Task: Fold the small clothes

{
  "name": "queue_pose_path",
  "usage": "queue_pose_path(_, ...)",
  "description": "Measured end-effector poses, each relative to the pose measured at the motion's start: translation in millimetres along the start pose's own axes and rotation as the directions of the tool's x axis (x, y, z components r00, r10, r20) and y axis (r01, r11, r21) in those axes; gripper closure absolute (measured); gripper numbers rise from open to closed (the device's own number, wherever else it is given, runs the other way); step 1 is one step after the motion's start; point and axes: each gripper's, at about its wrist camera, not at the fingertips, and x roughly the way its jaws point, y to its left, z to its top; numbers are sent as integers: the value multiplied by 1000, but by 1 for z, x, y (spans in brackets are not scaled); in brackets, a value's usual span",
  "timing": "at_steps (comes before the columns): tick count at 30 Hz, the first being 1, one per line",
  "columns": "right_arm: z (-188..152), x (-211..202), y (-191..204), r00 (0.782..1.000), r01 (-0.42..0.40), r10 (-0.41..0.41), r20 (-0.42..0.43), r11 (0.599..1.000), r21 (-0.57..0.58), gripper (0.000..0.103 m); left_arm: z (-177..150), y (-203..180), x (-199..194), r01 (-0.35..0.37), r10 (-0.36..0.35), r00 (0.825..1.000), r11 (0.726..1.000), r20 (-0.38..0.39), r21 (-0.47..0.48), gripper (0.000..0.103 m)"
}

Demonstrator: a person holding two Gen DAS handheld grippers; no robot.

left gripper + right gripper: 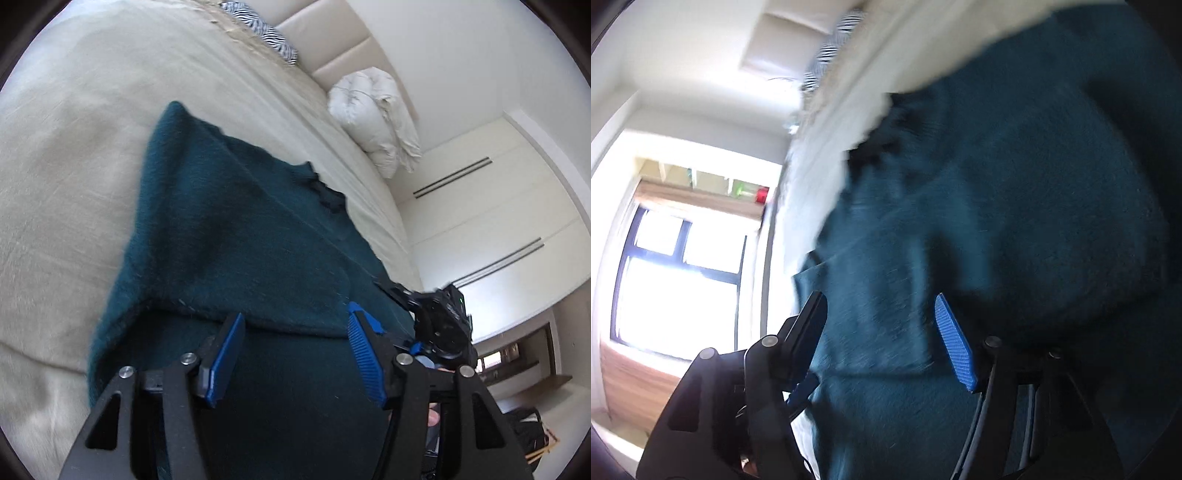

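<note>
Where a beige bed (pixel 74 166) fills the room, wardrobes (pixel 498 206) stand.

The right gripper (pixel 881 332) is seen with its jaws parted, blue pads (pixel 955 343) facing each other across a gap. No cloth is pinched between them. A dark teal garment (pixel 997 206) is spread ahead of and beneath the fingers, one folded edge lying just past the fingertips. Beyond the garment, a cream bedspread (pixel 831 147) is seen. To the gripper's left, a bright window (pixel 676 280) is visible, blurred.
</note>
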Motion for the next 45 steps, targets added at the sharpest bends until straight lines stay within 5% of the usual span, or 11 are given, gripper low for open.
queue_pose_path(5,12,-65,-28,991,4,-6,130,1000,13,44,-3,9,-6,1,-1,1000,1000,5,-3,42)
queue_pose_path(9,23,-161,-80,950,22,-59,307,992,121,44,-9,-1,-14,8,-8,999,1000,39,17,26)
queue_pose_path(12,19,-243,-125,888,-10,-101,450,971,237,44,-12,-11,-18,10,-12,998,999,55,36,22)
queue_pose_path(17,-17,-353,-195,744,-40,-275,609,891,451,42,-15,-21,-19,14,-16,998,999,63,29,22)
queue_pose_path(21,-42,-394,-232,685,-55,-383,620,821,568,44,-21,-28,-16,12,-13,999,1000,50,26,21)
queue_pose_path(24,-45,-407,-251,682,-132,-349,643,806,577,44,-22,-34,-11,15,-16,999,1000,36,25,21)
queue_pose_path(31,-7,-425,-263,650,-91,-397,648,806,585,45,-25,-49,-4,21,-21,1000,999,9,35,21)
queue_pose_path(33,9,-431,-265,657,-34,-418,627,815,578,74,-25,-50,-1,22,-22,1000,999,-2,33,21)
queue_pose_path(36,28,-435,-248,678,62,-436,592,837,544,87,-23,-54,5,37,-37,999,999,-11,23,21)
queue_pose_path(41,53,-407,-136,694,322,-425,581,905,277,91,-19,-77,19,93,-93,995,996,-36,12,21)
queue_pose_path(45,46,-345,-25,707,535,-420,569,844,-43,93,-16,-100,34,195,-197,978,980,-72,-35,15)
